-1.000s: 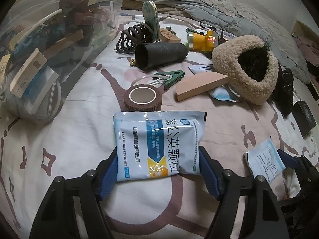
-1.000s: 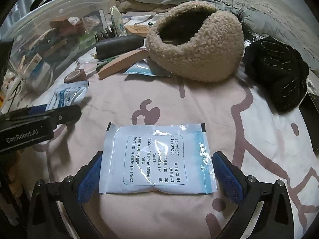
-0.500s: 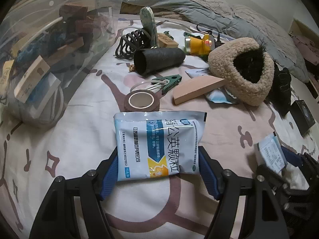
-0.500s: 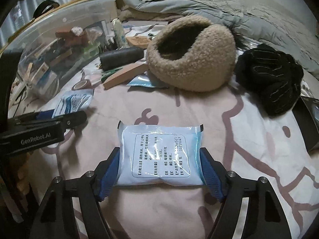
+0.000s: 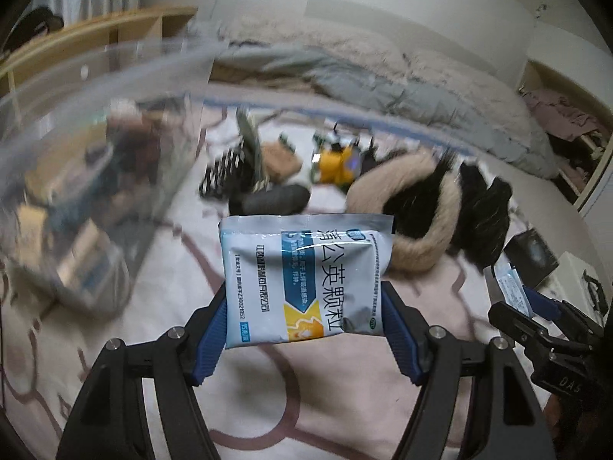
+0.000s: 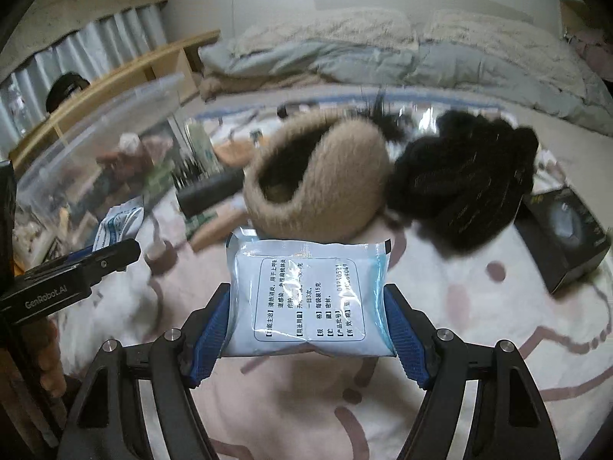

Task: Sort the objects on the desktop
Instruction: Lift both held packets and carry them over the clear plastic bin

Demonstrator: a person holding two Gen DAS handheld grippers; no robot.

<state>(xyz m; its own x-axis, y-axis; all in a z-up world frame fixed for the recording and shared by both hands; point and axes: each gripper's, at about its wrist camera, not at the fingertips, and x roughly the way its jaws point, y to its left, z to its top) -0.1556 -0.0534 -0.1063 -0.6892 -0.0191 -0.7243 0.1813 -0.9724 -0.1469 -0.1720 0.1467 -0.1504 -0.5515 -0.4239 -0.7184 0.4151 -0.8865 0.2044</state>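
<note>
My left gripper (image 5: 304, 306) is shut on a blue-and-white medicine sachet (image 5: 306, 268), printed side up, held clear above the pink patterned sheet (image 5: 306, 402). My right gripper (image 6: 308, 310) is shut on a second sachet (image 6: 310, 291), its text-box side up, also lifted off the sheet. In the left wrist view the right gripper (image 5: 536, 318) shows at the right edge with its sachet (image 5: 511, 287). In the right wrist view the left gripper (image 6: 88, 264) shows at the left with its sachet (image 6: 118, 222). A clear plastic bin (image 5: 88, 161) of sorted items stands to the left.
A tan fleece earmuff (image 6: 318, 180) and black gloves (image 6: 467, 184) lie ahead on the bed. A black box (image 6: 567, 230) sits at the right. A black cylinder (image 5: 276, 199), a yellow toy (image 5: 337, 161) and small clutter lie further back, before a grey duvet (image 5: 383, 88).
The right jaws closed on their sachet. Both grippers then rose off the sheet with their sachets, and the views tilted up towards the duvet and wall.
</note>
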